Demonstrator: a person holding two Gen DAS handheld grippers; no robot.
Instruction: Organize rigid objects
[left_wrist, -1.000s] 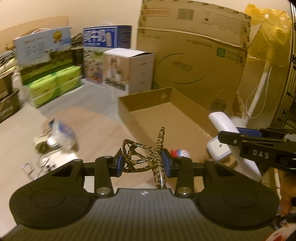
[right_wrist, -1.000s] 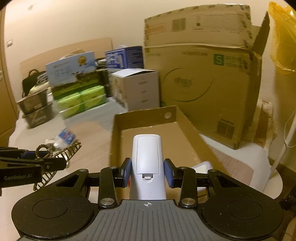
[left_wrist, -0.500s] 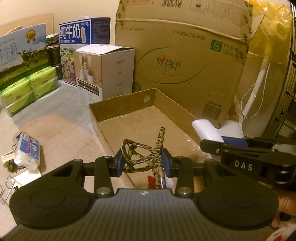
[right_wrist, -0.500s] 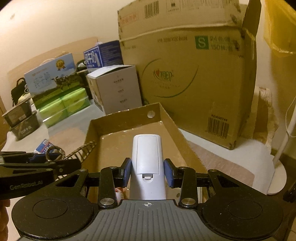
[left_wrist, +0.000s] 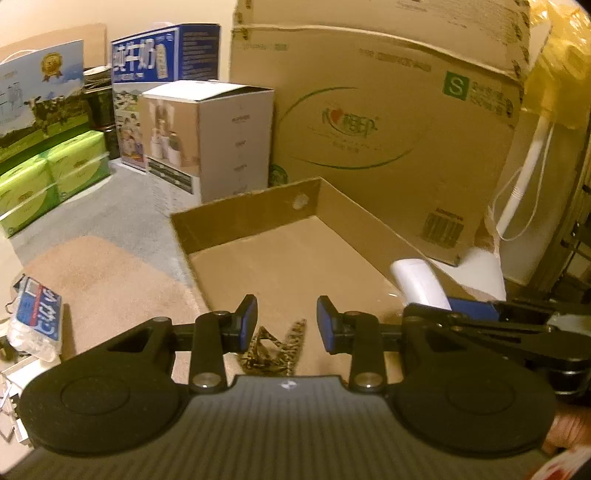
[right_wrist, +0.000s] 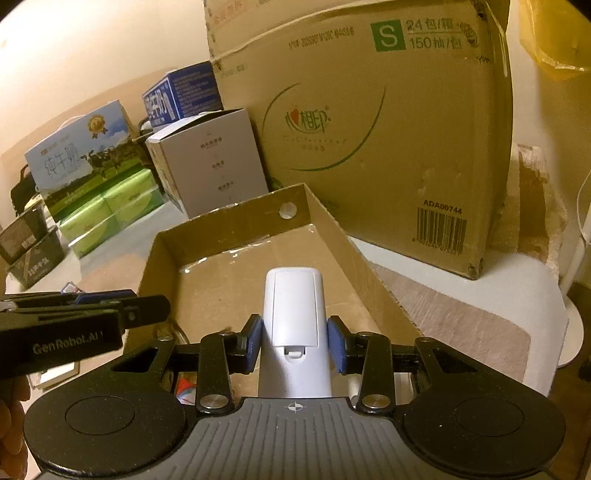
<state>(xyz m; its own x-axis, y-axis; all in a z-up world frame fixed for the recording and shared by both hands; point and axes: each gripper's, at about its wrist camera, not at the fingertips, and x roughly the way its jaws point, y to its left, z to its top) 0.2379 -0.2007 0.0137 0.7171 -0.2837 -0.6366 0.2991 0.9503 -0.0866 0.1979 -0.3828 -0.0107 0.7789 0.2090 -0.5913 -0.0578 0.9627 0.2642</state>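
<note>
My left gripper (left_wrist: 287, 321) is open and empty over the shallow cardboard tray (left_wrist: 236, 218). Below it, the leopard-patterned hair clip (left_wrist: 275, 350) lies blurred inside the tray. My right gripper (right_wrist: 294, 341) is shut on a white remote control (right_wrist: 293, 314), back side up, held above the tray (right_wrist: 229, 225). The remote (left_wrist: 419, 282) and right gripper also show at the right of the left wrist view. The left gripper shows at the left of the right wrist view (right_wrist: 147, 314).
A big cardboard carton (right_wrist: 369, 122) stands behind the tray. A white box (left_wrist: 221, 140), milk cartons (left_wrist: 162, 55) and green tissue packs (left_wrist: 48, 177) stand at the left. A tissue packet (left_wrist: 35, 321) lies on the floor. A fan stand (right_wrist: 570, 325) is at the right.
My left gripper has opened and let the hair clip drop into the tray. Both grippers have moved forward over the tray. The right gripper keeps the remote.
</note>
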